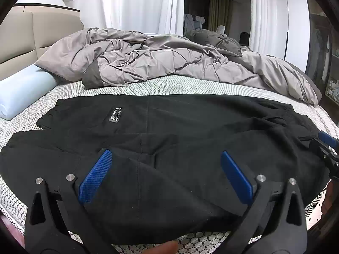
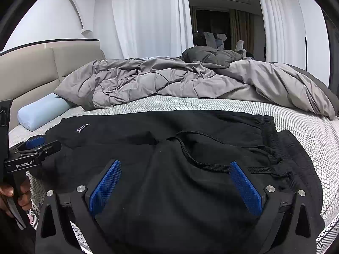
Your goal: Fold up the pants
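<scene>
Now black pants [image 1: 169, 127] lie spread beneath both open hand-held grippers.

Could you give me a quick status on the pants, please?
Left gripper open, right gripper open, both over black pants spread on mattress. Drawstring loose. Duvet clear behind.
</scene>
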Available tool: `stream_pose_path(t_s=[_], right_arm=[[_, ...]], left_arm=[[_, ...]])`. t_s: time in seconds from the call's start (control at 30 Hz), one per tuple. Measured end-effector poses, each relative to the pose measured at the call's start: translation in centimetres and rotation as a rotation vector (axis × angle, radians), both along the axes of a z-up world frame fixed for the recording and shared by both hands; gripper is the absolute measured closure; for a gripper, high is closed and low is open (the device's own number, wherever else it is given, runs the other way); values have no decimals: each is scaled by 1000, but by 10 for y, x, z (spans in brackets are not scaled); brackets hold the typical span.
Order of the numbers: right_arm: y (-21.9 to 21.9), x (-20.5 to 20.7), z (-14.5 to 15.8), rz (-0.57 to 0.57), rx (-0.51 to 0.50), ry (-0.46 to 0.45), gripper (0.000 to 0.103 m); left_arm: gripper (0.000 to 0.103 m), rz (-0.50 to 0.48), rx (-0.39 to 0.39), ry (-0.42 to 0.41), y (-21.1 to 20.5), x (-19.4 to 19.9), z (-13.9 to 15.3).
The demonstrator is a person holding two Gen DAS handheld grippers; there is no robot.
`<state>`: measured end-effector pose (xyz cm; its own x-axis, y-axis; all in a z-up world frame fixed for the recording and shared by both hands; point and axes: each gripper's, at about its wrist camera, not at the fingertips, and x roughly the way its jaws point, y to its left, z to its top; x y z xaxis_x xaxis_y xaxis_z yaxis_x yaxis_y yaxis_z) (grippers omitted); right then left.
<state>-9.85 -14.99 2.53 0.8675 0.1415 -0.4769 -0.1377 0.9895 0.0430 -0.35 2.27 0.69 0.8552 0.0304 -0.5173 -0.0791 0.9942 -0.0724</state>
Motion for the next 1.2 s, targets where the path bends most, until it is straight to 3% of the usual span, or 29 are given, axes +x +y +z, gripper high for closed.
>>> stream_pose_path(t_s=[0.67,0.9,1.0,1.1,1.2], right_arm=[[-9,4,0,-13,6,11,0],[-24,15,-6,-35,33,81,0],[-32,14,-3,-91,-3,105,0],[-50,3,2,-163,2,108,0],[-78,-15,7,-181,118,120,0]], left_arm=[[1,4,2,2,6,-1,4],[1,20,2,21,16,-2,13],[1,24,-12,8,22,-8,19],[1,75,51,14,35,-14,24],[1,164,92,41,64,-17,27]])
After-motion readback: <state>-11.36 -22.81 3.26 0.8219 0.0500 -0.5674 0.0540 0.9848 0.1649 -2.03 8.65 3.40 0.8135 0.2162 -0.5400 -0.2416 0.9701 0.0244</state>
